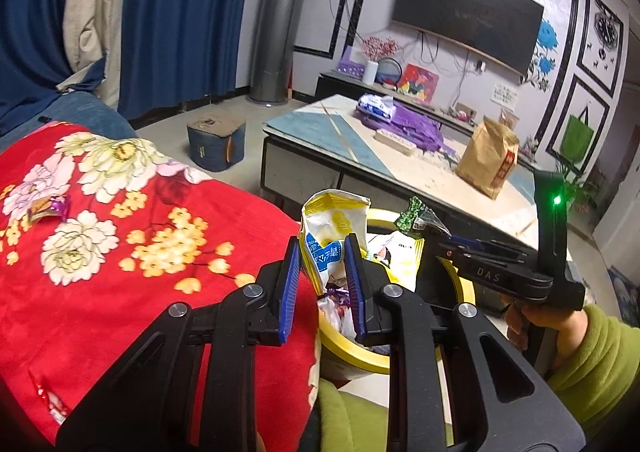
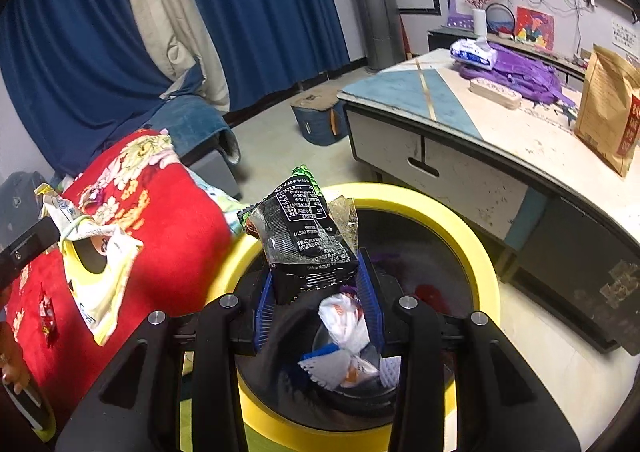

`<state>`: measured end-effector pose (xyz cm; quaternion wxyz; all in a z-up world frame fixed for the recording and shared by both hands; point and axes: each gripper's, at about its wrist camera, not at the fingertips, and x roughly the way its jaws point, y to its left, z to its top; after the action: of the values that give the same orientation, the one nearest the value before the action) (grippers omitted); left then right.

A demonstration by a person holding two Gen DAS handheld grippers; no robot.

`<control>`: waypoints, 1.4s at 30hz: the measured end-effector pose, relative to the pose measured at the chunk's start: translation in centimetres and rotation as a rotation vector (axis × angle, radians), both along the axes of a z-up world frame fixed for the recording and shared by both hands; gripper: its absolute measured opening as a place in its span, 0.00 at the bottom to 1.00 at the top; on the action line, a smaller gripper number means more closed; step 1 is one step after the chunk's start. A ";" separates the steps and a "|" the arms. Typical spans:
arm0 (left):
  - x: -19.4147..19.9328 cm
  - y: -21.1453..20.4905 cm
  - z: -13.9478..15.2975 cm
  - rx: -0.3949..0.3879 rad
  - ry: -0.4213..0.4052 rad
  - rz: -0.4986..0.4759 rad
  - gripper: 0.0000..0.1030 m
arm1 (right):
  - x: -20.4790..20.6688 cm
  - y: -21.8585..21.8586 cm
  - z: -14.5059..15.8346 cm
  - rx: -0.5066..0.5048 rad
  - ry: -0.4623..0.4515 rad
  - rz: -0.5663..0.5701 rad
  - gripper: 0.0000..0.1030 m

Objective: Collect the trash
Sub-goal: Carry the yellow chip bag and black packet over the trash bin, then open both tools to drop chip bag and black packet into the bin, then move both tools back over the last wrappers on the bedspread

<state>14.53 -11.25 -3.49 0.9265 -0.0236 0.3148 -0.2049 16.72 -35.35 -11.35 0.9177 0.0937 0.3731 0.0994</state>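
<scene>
My left gripper [image 1: 322,252] is shut on a yellow and white snack bag [image 1: 334,230] and holds it at the left rim of the yellow trash bin [image 1: 466,284]. My right gripper [image 2: 316,280] is shut on a black and green wrapper [image 2: 306,236] over the bin's open mouth [image 2: 486,264]. Inside the bin lie white and blue scraps [image 2: 344,322]. The right gripper and its wrapper also show in the left wrist view [image 1: 424,226]. The snack bag also shows in the right wrist view [image 2: 98,272].
A red flowered blanket [image 1: 120,236] covers the sofa on the left, with a small purple candy wrapper [image 1: 50,205] and a red wrapper [image 2: 46,316] on it. A low coffee table [image 2: 500,139] with a brown paper bag [image 2: 608,115] and purple cloth stands to the right.
</scene>
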 end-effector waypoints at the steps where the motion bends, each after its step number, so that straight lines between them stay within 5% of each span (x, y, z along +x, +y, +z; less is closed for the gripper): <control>1: 0.1 -0.3 -0.2 0.006 0.005 -0.005 0.16 | 0.0 -0.3 -0.2 0.001 0.005 -0.005 0.35; 20: 2.5 -6.1 -4.1 0.123 0.071 -0.074 0.16 | 0.8 -3.9 -3.0 0.069 0.081 -0.065 0.37; 26: 3.1 -6.7 -4.2 0.122 0.073 -0.069 0.19 | 0.8 -4.7 -3.2 0.104 0.084 -0.091 0.44; 30: 3.3 -5.7 -3.6 0.095 0.057 -0.026 0.67 | 0.8 -5.3 -3.4 0.116 0.085 -0.114 0.54; 32: 3.3 -5.0 -3.3 0.065 0.060 -0.016 0.71 | 0.7 -5.3 -3.4 0.117 0.084 -0.117 0.55; 35: 3.1 -4.1 -2.9 0.051 0.052 0.018 0.89 | 0.6 -5.1 -3.2 0.114 0.074 -0.114 0.58; 42: 1.6 -2.8 -1.6 0.077 -0.002 0.075 0.89 | 0.1 -3.2 -1.5 0.086 0.011 -0.068 0.62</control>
<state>16.16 -14.02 -5.13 0.9340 0.0003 0.3205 -0.1577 16.79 -38.59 -12.81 0.9136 0.1464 0.3700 0.0834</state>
